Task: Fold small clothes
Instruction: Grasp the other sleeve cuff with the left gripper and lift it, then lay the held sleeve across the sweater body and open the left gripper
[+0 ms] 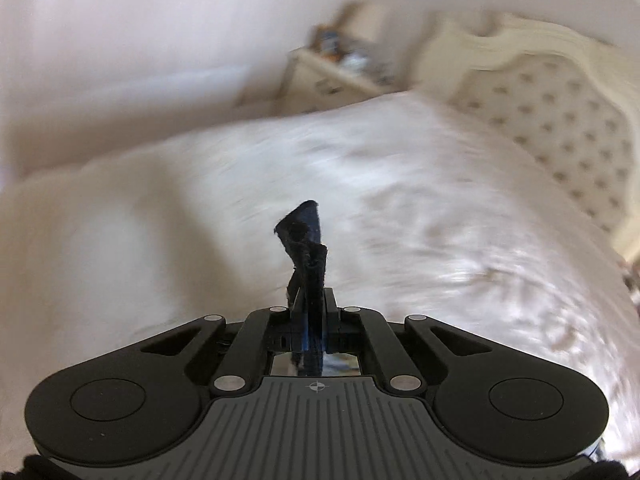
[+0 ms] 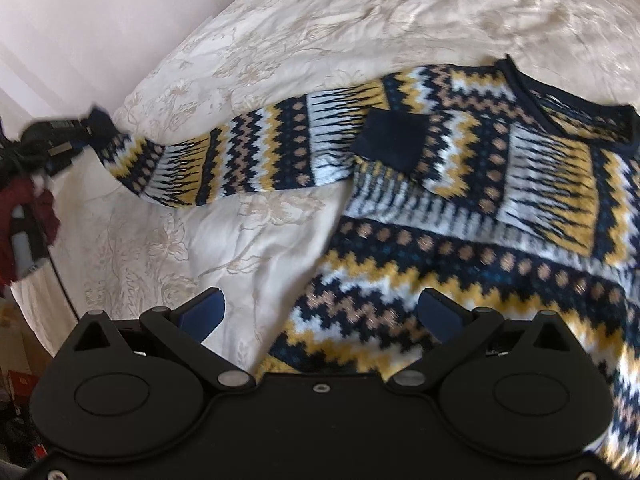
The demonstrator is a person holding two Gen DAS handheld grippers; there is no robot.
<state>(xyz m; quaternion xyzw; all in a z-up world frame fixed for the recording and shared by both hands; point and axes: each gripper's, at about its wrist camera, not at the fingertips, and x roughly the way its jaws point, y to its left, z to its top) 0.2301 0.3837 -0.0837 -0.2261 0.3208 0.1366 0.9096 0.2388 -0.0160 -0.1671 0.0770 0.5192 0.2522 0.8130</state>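
Sweater (image 2: 500, 208) runs off frame — left tool (image 1: 310, 280) clenches its cuff (image 1: 306, 240), right tool (image 2: 320, 316) released.

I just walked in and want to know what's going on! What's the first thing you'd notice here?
A bright zigzag sweater in navy, yellow and white lies spread across the cream bedspread. Its long sleeve stretches away to the left, where the left tool pinches the dark cuff. The right tool hangs open over the sweater's bottom edge.
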